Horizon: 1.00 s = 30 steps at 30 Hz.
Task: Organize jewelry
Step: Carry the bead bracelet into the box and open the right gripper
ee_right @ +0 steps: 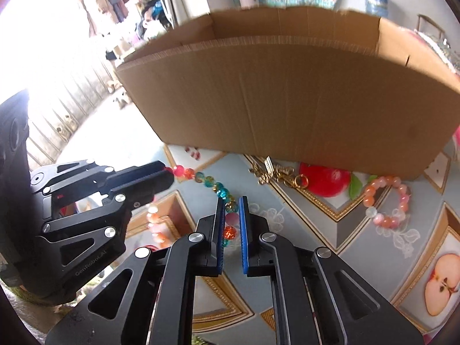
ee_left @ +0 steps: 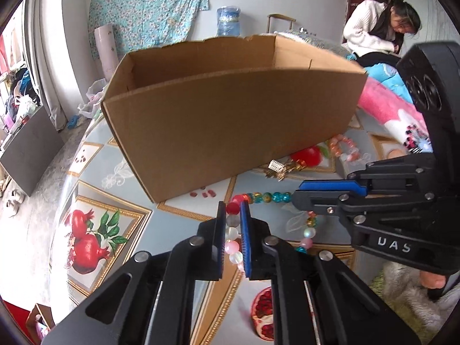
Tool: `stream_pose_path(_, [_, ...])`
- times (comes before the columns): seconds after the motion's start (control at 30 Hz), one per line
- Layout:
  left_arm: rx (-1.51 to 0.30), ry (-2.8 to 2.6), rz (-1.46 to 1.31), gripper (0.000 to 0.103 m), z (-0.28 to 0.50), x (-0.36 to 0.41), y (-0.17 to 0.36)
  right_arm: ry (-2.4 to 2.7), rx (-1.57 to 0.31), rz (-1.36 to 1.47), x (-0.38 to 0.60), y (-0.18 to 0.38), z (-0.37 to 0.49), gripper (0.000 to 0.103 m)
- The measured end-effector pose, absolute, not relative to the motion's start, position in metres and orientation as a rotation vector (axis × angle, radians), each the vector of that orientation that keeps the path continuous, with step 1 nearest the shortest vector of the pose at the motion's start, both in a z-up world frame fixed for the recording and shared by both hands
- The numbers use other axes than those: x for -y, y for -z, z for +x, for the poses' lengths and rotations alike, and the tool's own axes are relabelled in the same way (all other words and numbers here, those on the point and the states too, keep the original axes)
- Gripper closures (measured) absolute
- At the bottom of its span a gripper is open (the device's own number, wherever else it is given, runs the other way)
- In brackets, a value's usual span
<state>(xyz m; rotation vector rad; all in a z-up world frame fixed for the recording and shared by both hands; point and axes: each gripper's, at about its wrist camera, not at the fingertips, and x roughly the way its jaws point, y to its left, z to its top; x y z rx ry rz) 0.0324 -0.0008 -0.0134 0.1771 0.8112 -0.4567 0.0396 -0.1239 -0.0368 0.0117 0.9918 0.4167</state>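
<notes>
A long bead necklace (ee_left: 268, 197) of red, teal, amber and pale pink beads is stretched between both grippers, in front of an open cardboard box (ee_left: 230, 120). My left gripper (ee_left: 232, 210) is shut on its red and pale beads. My right gripper (ee_right: 231, 205) is shut on its teal and orange beads (ee_right: 221, 192). In the left wrist view the right gripper (ee_left: 299, 191) comes in from the right. In the right wrist view the left gripper (ee_right: 168, 174) comes in from the left. The box (ee_right: 287, 100) fills the far side there.
A gold chain with a clasp (ee_right: 276, 172) lies by the box's front wall. A pink-orange bead bracelet (ee_right: 386, 201) lies at the right. Both also show in the left wrist view: chain (ee_left: 283, 168), bracelet (ee_left: 345, 146). A fruit-print tablecloth (ee_right: 373, 258) covers the table. A person (ee_left: 379, 28) sits far right.
</notes>
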Motion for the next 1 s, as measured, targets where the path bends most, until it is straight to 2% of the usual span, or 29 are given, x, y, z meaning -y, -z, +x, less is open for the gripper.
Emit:
stream_pose_path(0.33, [-0.518,0.520,0.182,0.094,0.018,0.005,-0.079,-0.403,-0.688,-0.034,0.135,-0.047,0.023,0.095])
stream_pose_path(0.57, [-0.326,0.516,0.197,0.094,0.042,0.012,-0.137,-0.430,-0.526,-0.082,0.151,-0.100,0.060,0.095])
stream_pose_path(0.73, [-0.425,0.518,0.182,0.094,0.093,0.015,-0.135,-0.514,-0.642,-0.038,0.154,-0.102,0.120,0.095])
stream_pose_path(1.0, [-0.750,0.478,0.181,0.094,0.179,0.014,-0.065,-0.552,-1.001,0.085,0.134,-0.049,0.212,0.095])
